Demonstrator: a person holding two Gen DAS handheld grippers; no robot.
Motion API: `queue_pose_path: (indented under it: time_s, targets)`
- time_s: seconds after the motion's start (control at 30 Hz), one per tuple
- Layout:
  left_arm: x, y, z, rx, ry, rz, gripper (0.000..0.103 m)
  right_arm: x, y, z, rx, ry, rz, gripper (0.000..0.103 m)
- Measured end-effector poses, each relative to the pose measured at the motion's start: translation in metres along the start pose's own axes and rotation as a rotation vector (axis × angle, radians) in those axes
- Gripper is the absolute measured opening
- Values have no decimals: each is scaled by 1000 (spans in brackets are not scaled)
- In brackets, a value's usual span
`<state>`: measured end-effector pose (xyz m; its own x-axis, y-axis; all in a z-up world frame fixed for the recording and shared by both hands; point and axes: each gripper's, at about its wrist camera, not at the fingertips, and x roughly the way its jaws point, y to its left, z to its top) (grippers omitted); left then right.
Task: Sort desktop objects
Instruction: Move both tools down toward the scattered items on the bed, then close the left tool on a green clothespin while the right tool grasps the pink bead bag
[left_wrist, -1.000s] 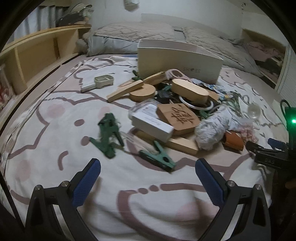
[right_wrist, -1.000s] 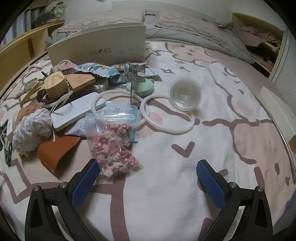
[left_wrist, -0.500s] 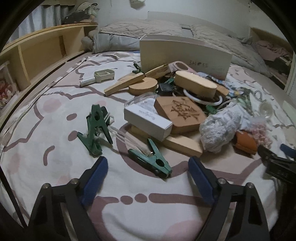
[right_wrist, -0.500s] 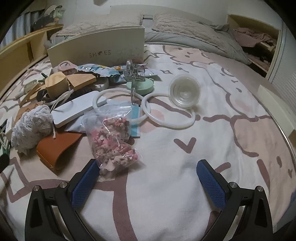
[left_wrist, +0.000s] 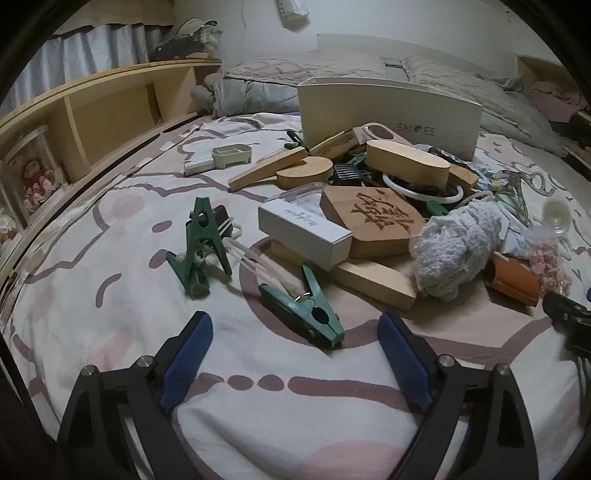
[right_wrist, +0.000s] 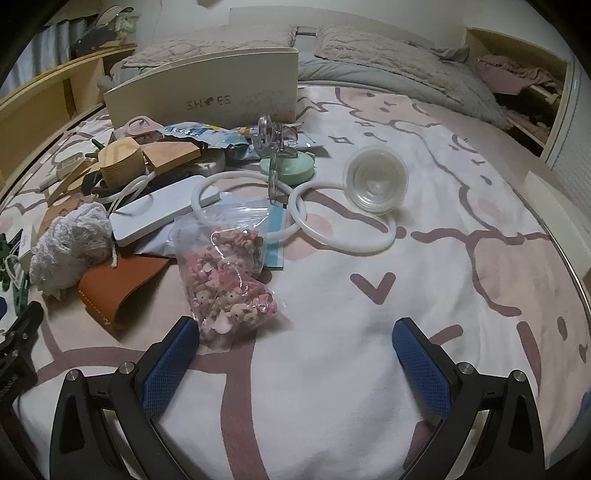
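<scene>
Only left wrist view shows green clamp (left_wrist: 301, 310) just ahead of left gripper (left_wrist: 295, 349), jaws just reopening, empty, right gripper (right_wrist: 295, 354) spread, empty, bead bag (right_wrist: 227, 280) touching its left finger, on bedspread (right_wrist: 369, 332).

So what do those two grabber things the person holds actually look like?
Both look alike. The left gripper and the right gripper each have two matte black angular arms with silver screw heads, ending in jaws lined with blue textured pads. No cables, sleeves or hands show.
</scene>
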<state>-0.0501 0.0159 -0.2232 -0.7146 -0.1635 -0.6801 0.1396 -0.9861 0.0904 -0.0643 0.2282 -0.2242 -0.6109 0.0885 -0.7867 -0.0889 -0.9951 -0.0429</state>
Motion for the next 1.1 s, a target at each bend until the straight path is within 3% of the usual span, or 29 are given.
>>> queue_pose_path:
  time_s: [0.27,0.47,0.53,0.6,0.7,0.83,0.97,1.1]
  targets:
    - [-2,-2,-2,0,11,15,100,-6,1,2,-22,5,27,103]
    - [-1,0,-3,3,18,-12,100,-20,23,9,-143,-70,97,102]
    - [-1,1,-3,3,18,-22,100,-20,28,14,-153,-66,122,97]
    - [-2,2,-3,-4,18,-34,100,-14,26,20,-114,-49,137,80]
    - [-2,1,-3,4,12,-41,99,-4,24,21,-90,-14,136,67]
    - [-2,1,-1,6,12,-54,98,-1,26,19,-96,-3,138,67]
    - [-3,1,2,17,5,-62,86,-2,27,17,-106,-17,133,67]
    - [0,5,5,-4,7,-54,82,-1,27,15,-106,-33,125,67]
